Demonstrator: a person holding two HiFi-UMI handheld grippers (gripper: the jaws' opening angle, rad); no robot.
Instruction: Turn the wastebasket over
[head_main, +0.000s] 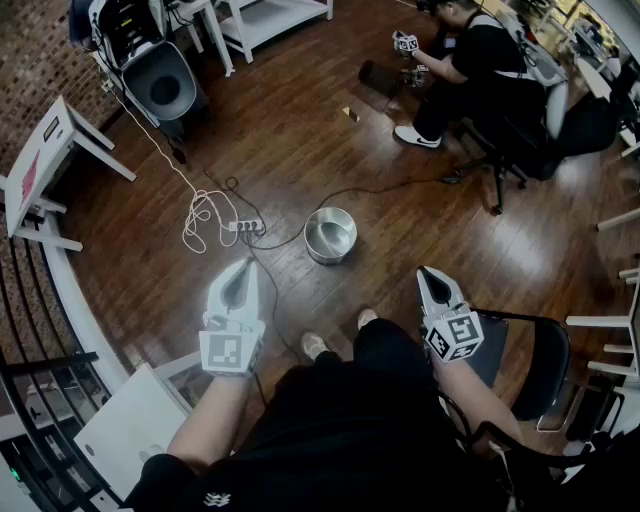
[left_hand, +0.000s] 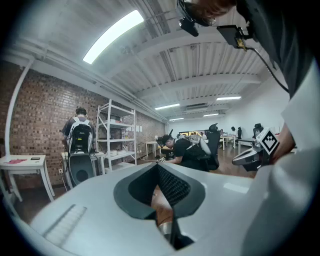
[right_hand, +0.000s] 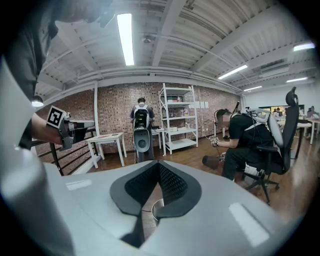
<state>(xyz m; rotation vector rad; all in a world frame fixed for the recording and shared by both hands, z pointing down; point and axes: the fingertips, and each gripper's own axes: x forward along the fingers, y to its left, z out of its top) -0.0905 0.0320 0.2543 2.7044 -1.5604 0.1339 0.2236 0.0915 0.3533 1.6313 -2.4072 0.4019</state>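
A round silver metal wastebasket (head_main: 331, 235) stands on the wooden floor with its open mouth facing up, ahead of the person's feet. My left gripper (head_main: 243, 268) hovers to its lower left, jaws together and empty. My right gripper (head_main: 428, 275) is held to its lower right, also shut with nothing in it. Neither touches the basket. In the right gripper view, a sliver of the wastebasket's rim (right_hand: 155, 211) shows below the closed jaws of my right gripper (right_hand: 159, 165). The left gripper view shows my left gripper (left_hand: 159, 167) shut and aimed level across the room.
A power strip (head_main: 246, 227) and a coiled white cable (head_main: 199, 216) lie just left of the basket. A seated person (head_main: 482, 62) works at the back right. White tables (head_main: 52, 150) line the left. A black chair (head_main: 535, 365) stands at my right.
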